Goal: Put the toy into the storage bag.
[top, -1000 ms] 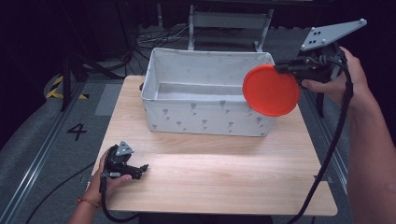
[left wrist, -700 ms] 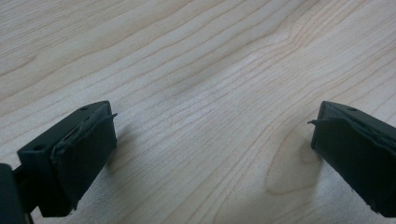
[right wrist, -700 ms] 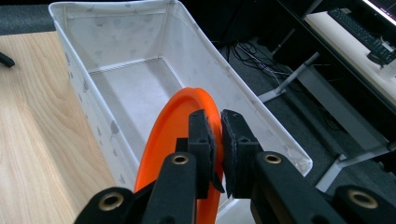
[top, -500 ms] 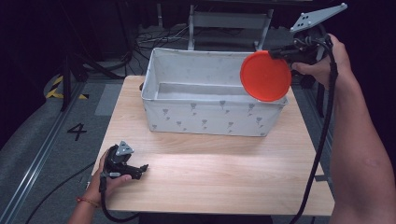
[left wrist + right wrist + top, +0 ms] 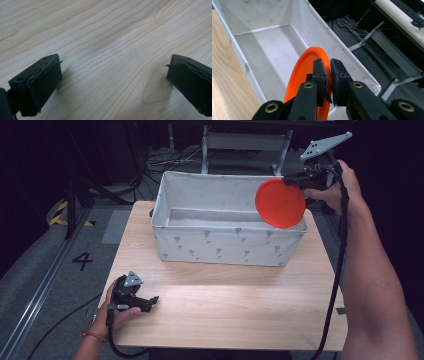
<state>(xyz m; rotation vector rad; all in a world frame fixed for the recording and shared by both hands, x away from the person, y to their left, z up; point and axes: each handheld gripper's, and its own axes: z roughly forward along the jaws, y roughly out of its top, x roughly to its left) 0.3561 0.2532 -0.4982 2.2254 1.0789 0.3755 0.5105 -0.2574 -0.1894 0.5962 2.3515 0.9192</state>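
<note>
While the right gripper (image 5: 295, 180) holds the orange plate (image 5: 280, 203) clenched by its rim, on edge over the right end of the empty bin (image 5: 227, 242), only the release appears left. The left gripper (image 5: 150, 301) rests on the desk (image 5: 225, 310) in front of the bin, its fingers (image 5: 45, 80) spread wide and empty.

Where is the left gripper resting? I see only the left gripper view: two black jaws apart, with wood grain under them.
Observer: The left gripper lies on the wooden table near its front left corner, held by the left hand.
Operator: Is anything else on the table?
Observer: Yes, a white fabric bin stands at the far side.
Operator: And what does the other hand do?
Observer: The right gripper is shut on the rim of an orange plate, held on edge above the bin's right end.
</note>
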